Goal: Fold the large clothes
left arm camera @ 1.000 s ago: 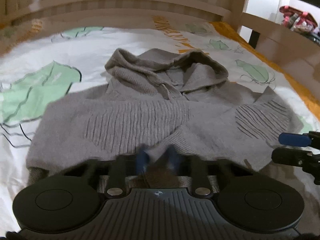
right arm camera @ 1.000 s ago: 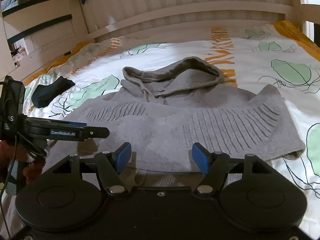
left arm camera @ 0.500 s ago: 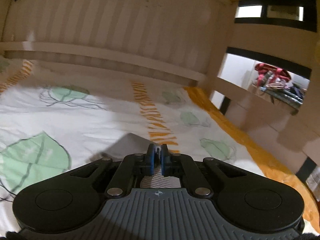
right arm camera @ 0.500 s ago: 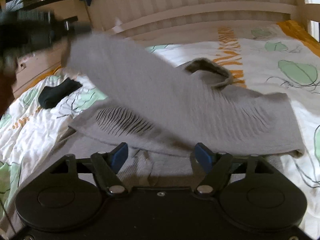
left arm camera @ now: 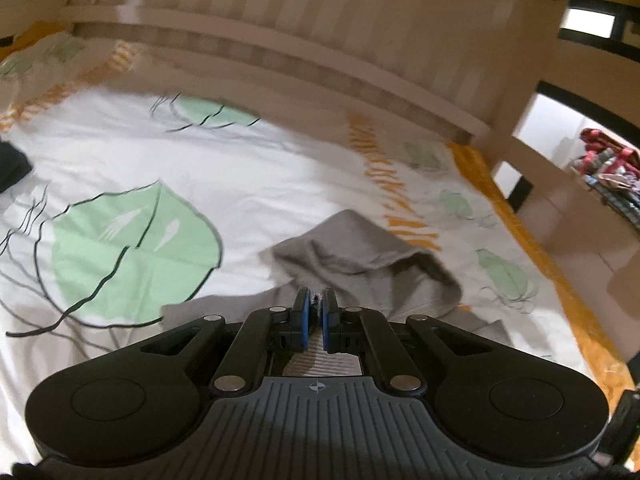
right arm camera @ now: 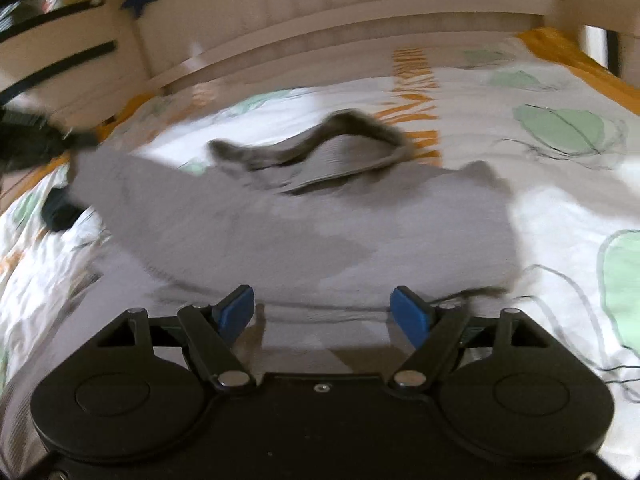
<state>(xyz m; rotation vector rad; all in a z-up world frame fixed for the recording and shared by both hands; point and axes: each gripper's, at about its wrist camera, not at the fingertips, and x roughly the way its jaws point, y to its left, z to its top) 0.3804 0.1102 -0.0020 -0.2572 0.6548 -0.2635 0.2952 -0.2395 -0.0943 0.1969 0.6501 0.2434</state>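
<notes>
The bed cover [right arm camera: 520,184], white with green leaf prints, spans both views. The grey hoodie [right arm camera: 304,232] lies spread across it, hood toward the headboard. One edge of the hoodie is raised off the cover at the left of the right wrist view. The right gripper [right arm camera: 324,312] stands spread wide above the near hem, nothing between its pads. The left gripper [left arm camera: 315,312] is clenched on a fold of hoodie fabric.

No legible text, orange marks on bedsheet [left arm camera: 396,184] — too blurred — unreadable
</notes>
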